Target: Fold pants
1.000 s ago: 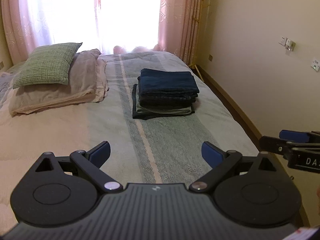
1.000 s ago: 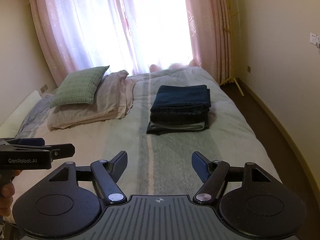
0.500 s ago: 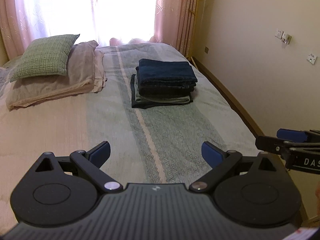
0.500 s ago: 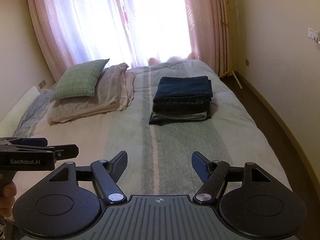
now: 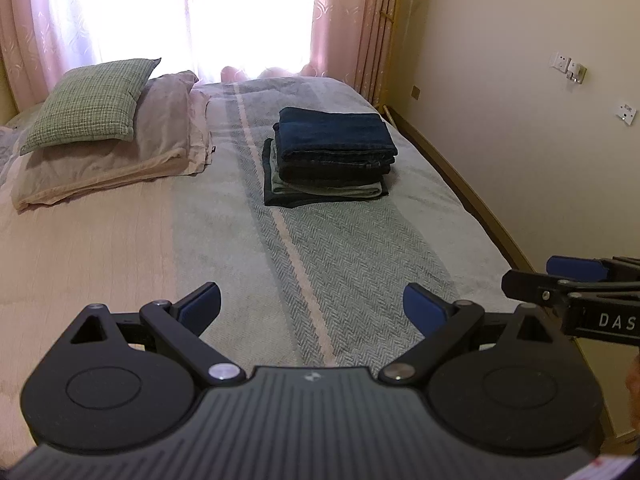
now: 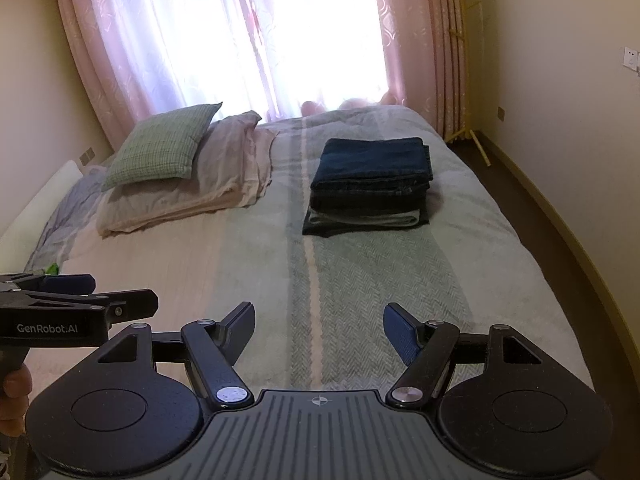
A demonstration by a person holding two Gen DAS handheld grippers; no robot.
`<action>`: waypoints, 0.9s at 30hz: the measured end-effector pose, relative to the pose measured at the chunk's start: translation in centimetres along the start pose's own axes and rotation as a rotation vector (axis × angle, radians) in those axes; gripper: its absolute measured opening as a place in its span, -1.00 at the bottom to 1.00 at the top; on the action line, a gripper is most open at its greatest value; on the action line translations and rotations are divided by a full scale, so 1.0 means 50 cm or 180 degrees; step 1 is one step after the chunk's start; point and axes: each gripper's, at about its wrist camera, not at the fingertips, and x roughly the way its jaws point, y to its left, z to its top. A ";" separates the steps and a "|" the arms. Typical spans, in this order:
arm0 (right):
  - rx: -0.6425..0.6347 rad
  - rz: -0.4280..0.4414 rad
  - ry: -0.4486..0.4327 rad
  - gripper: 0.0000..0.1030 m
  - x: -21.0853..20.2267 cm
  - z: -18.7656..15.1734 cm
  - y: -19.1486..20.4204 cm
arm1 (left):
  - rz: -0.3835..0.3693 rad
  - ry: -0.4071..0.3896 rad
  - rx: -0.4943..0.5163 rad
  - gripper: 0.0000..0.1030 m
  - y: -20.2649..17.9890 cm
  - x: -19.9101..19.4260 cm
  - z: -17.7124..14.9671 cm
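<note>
A neat stack of folded pants lies on the bed's right half, dark blue denim on top, a pale grey-green pair and a dark one beneath. My left gripper hovers open over the near part of the bed, well short of the stack, with nothing between its blue pads. My right gripper is likewise open and empty, level with it. Each gripper shows at the edge of the other's view, the right gripper at the right and the left gripper at the left.
The bed carries a striped grey-green and pink blanket. A green checked cushion rests on beige pillows at the far left. Pink curtains hang behind the bed. A wall and a strip of floor run along the right.
Both wrist views shift slightly, with the stack sitting a little differently in frame. Both grippers stay open and empty, and the stack has not been touched.
</note>
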 end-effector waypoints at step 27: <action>-0.0045 0.0066 0.0092 0.33 0.023 0.025 -0.062 | 0.0014 0.0059 -0.0027 0.87 -0.059 0.050 0.031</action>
